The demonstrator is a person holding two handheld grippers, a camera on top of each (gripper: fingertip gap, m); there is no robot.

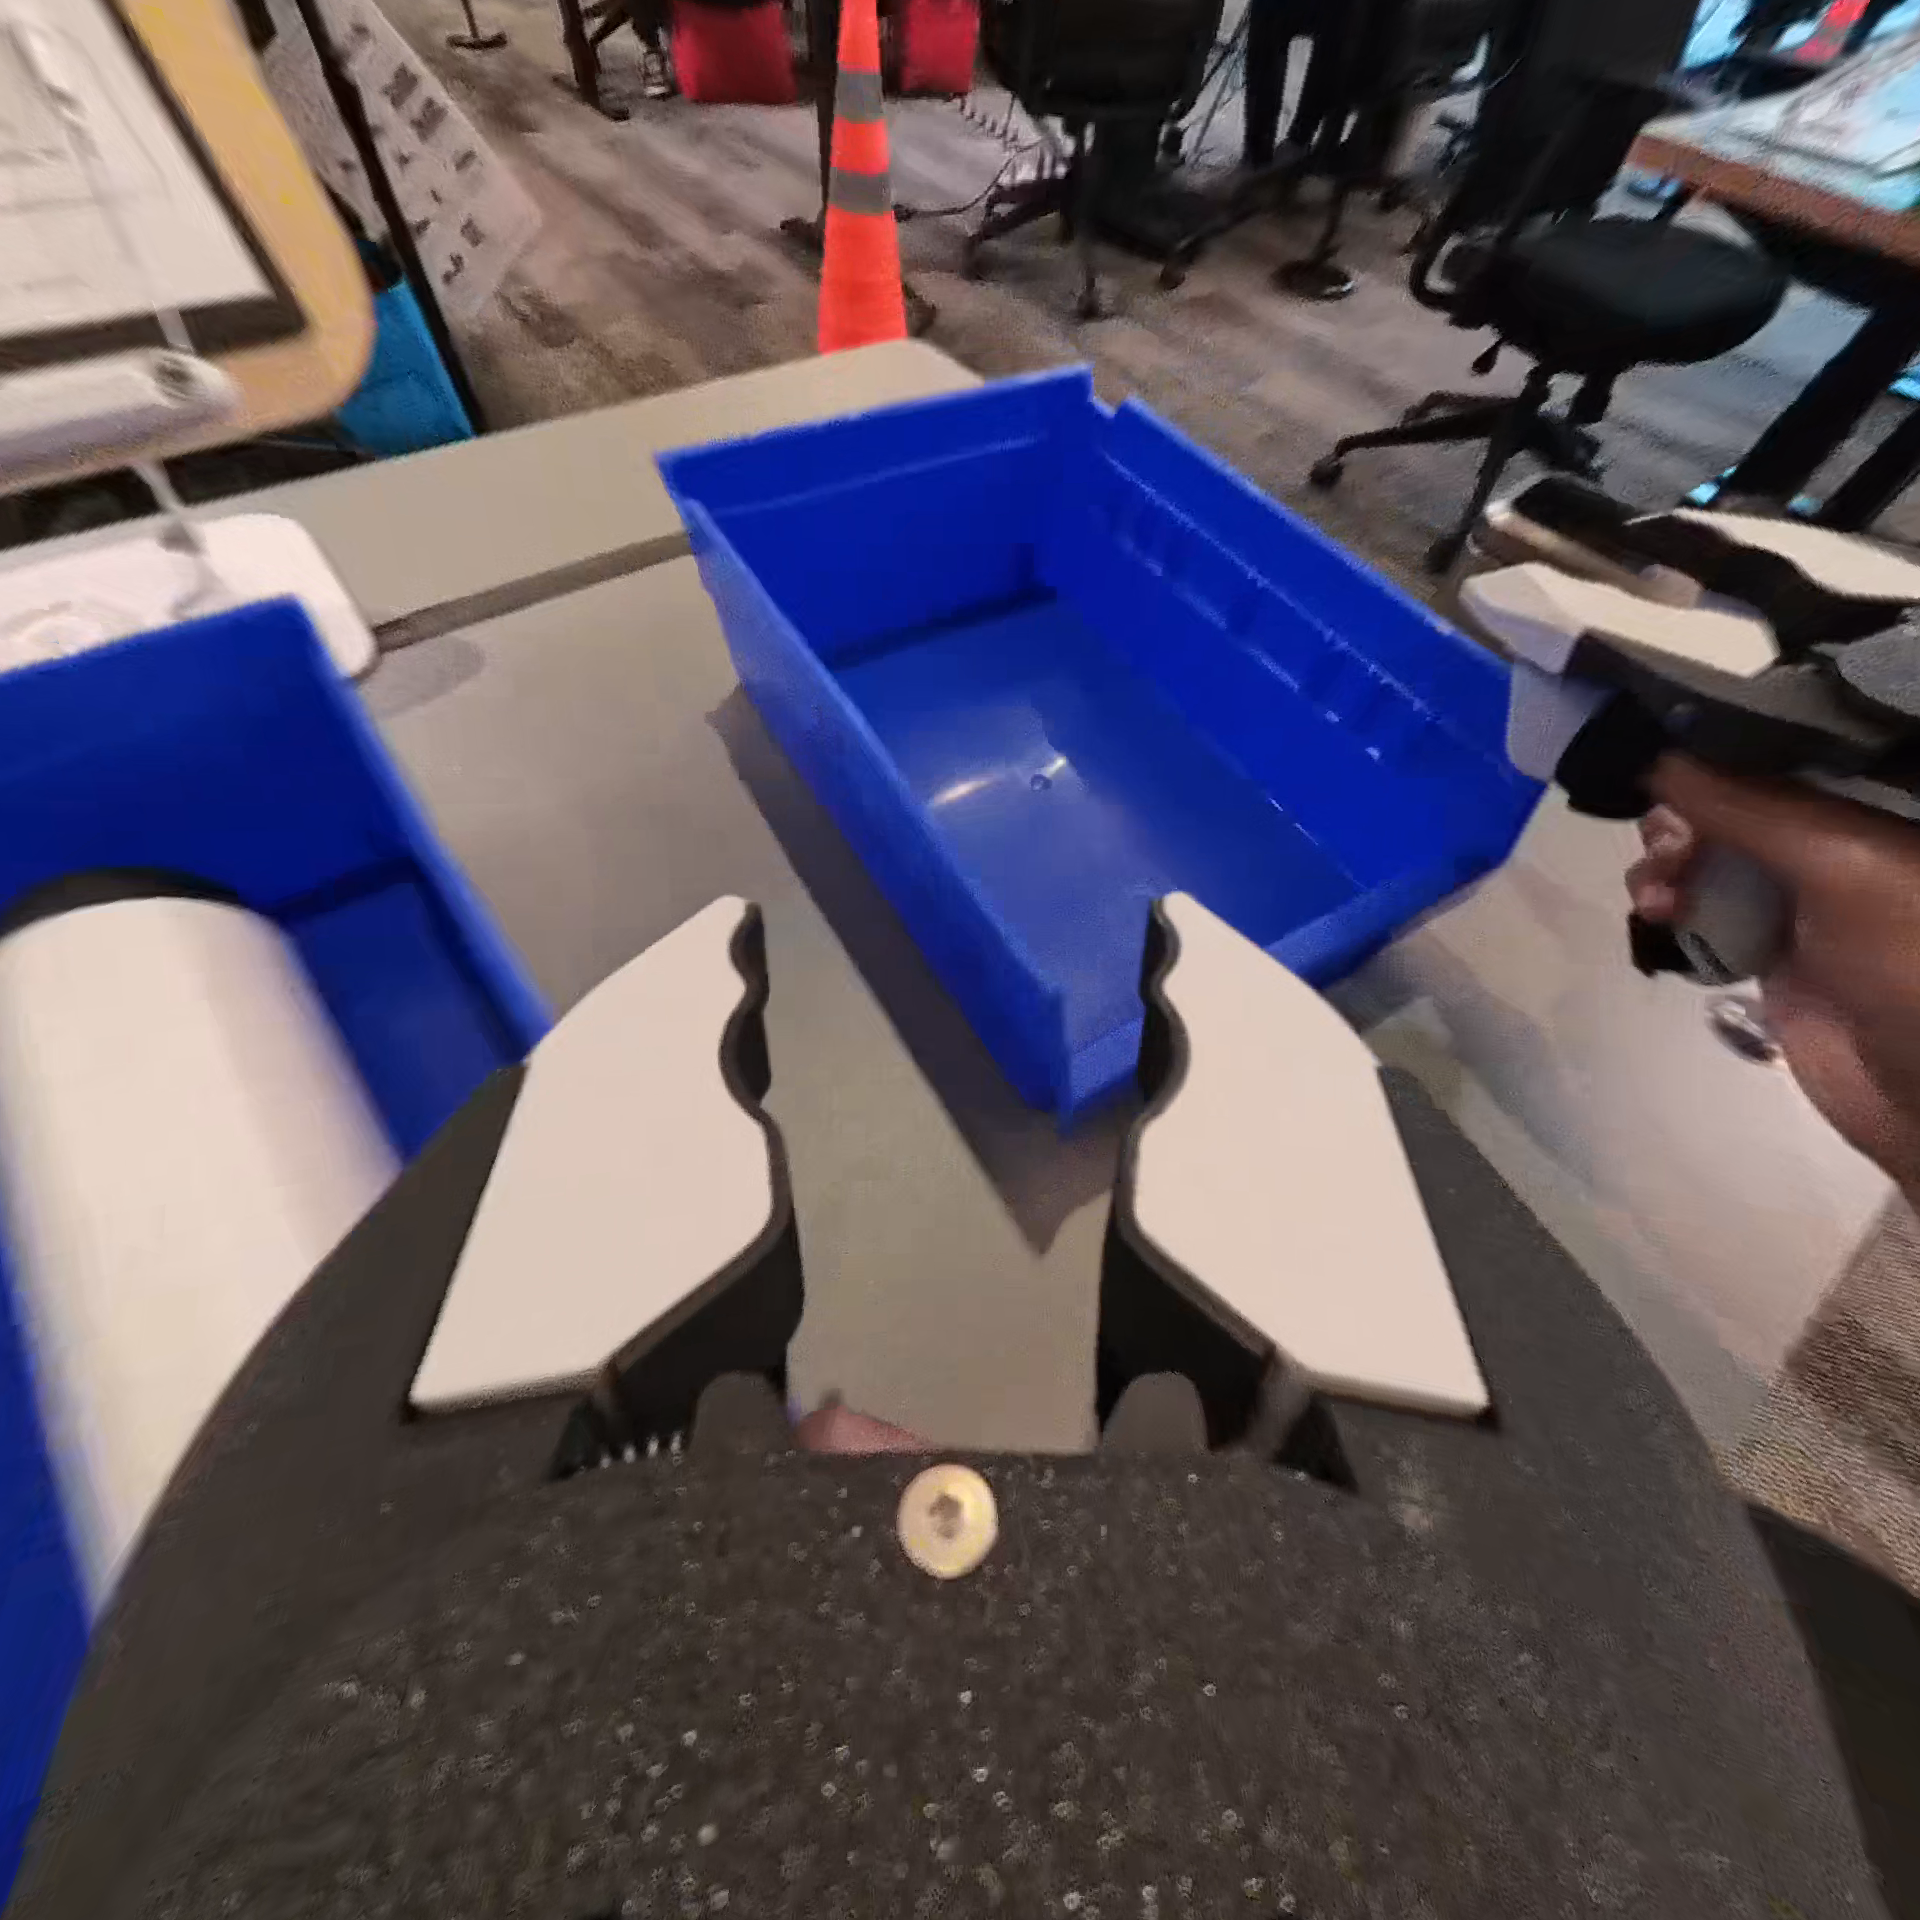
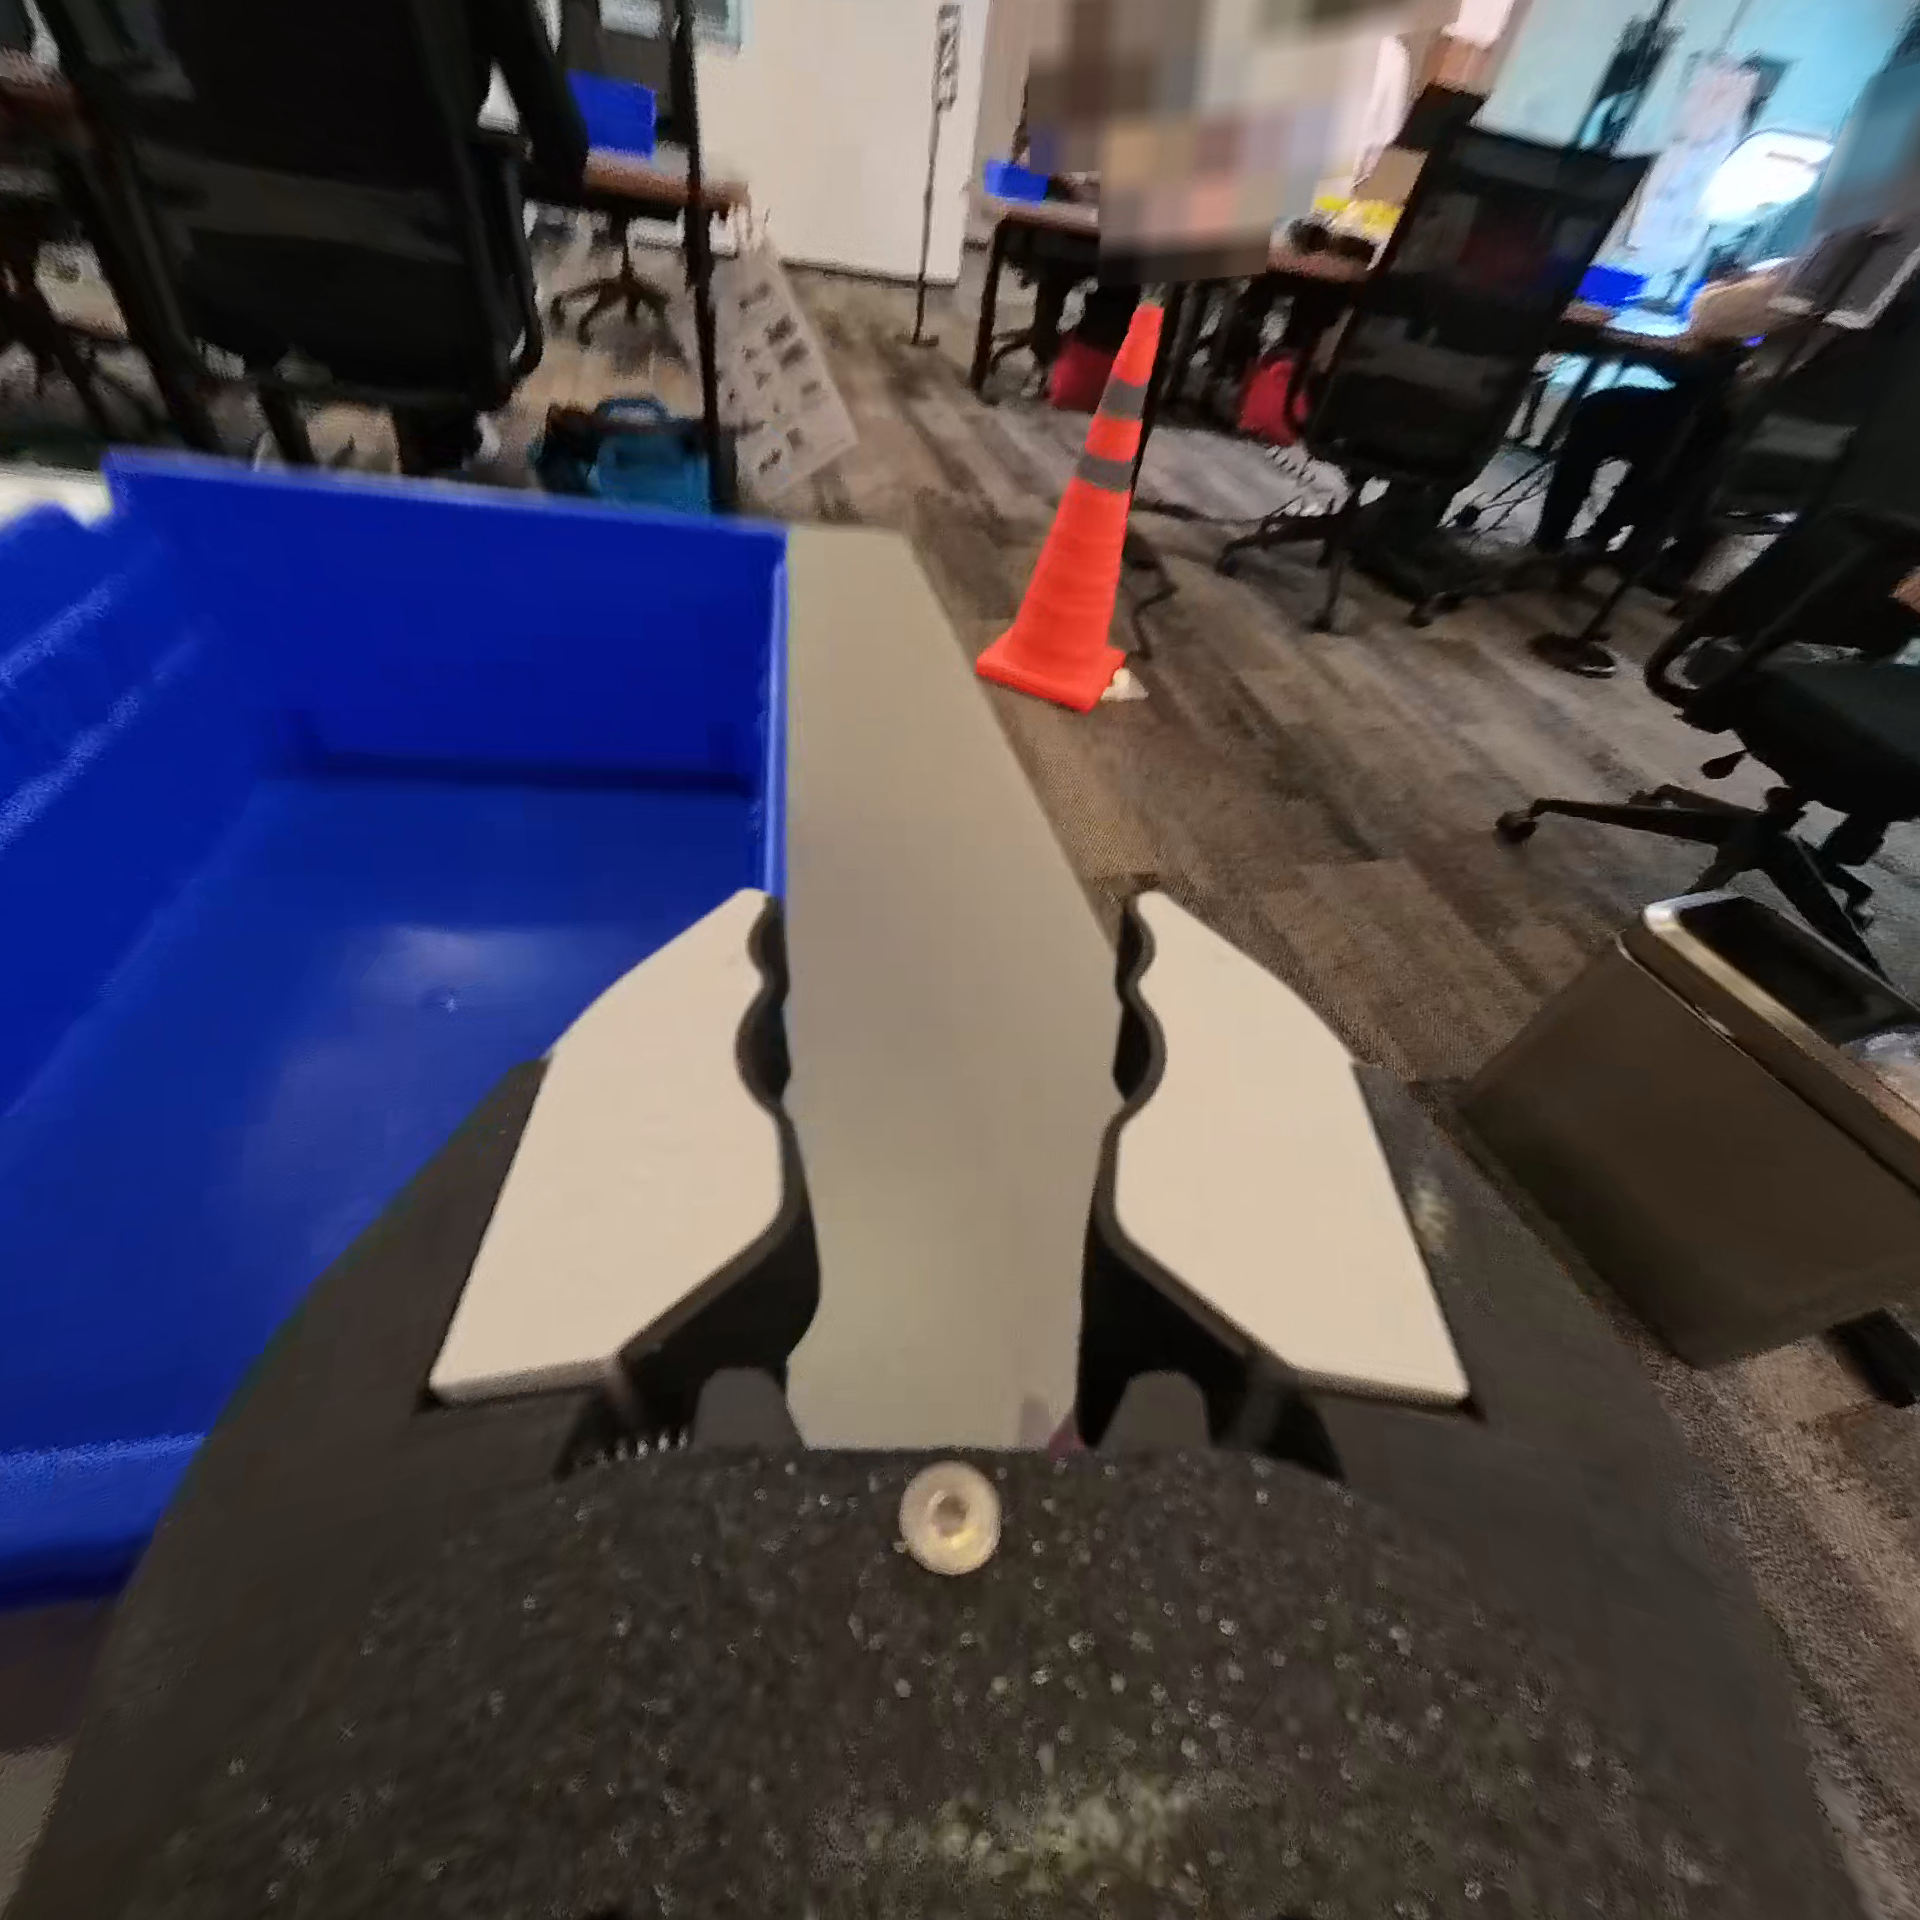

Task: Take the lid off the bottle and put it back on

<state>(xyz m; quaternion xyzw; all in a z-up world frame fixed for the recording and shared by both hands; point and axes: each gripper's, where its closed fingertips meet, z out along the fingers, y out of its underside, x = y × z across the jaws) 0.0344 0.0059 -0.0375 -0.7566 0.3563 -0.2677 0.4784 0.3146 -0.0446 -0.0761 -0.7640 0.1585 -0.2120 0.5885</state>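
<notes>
A white bottle (image 1: 156, 1122) with a dark band near its far end lies on its side in a blue bin (image 1: 312, 790) at the left of the left wrist view; its lid is not visible. My left gripper (image 1: 956, 935) is open and empty, above the grey table (image 1: 582, 790) between the two bins. My right gripper (image 2: 951, 925) is open and empty, over the table's right strip beside an empty blue bin (image 2: 312, 935). It also shows at the right of the left wrist view (image 1: 1538, 613), held by a hand.
The empty blue bin (image 1: 1091, 727) sits mid-table in the left wrist view. An orange cone (image 2: 1081, 561), office chairs (image 2: 1818, 727) and a dark box (image 2: 1704, 1143) stand on the floor past the table's right edge. A white device (image 1: 177, 592) lies at the table's far left.
</notes>
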